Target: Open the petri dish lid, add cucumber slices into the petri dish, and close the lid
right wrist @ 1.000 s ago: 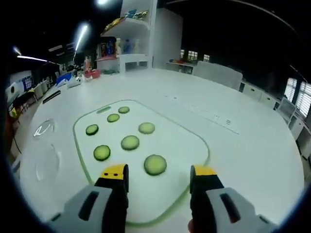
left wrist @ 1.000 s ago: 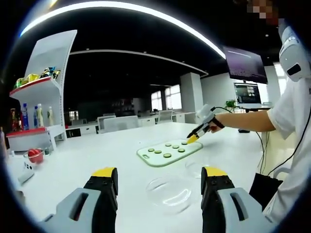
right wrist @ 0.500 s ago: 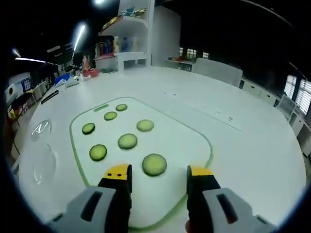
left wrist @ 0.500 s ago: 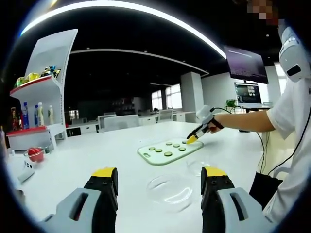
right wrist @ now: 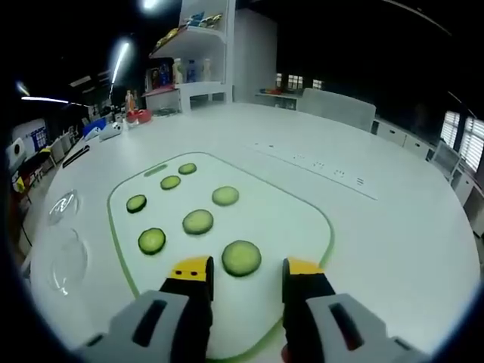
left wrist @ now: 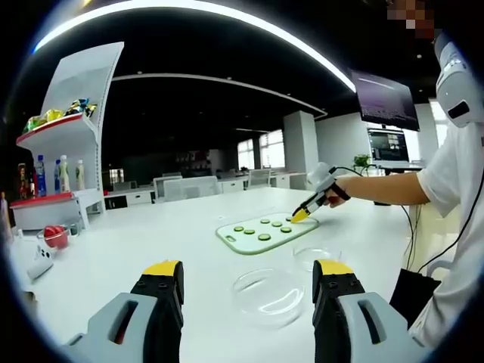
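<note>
Right gripper (right wrist: 244,267) straddling cucumber slice (right wrist: 241,257); petri dish (left wrist: 269,293) ahead of left gripper (left wrist: 248,271)

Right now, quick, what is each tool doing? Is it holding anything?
Left tool: open, holding nothing, above the clear dish.
Right tool: open, holding nothing, around a cucumber slice.
</note>
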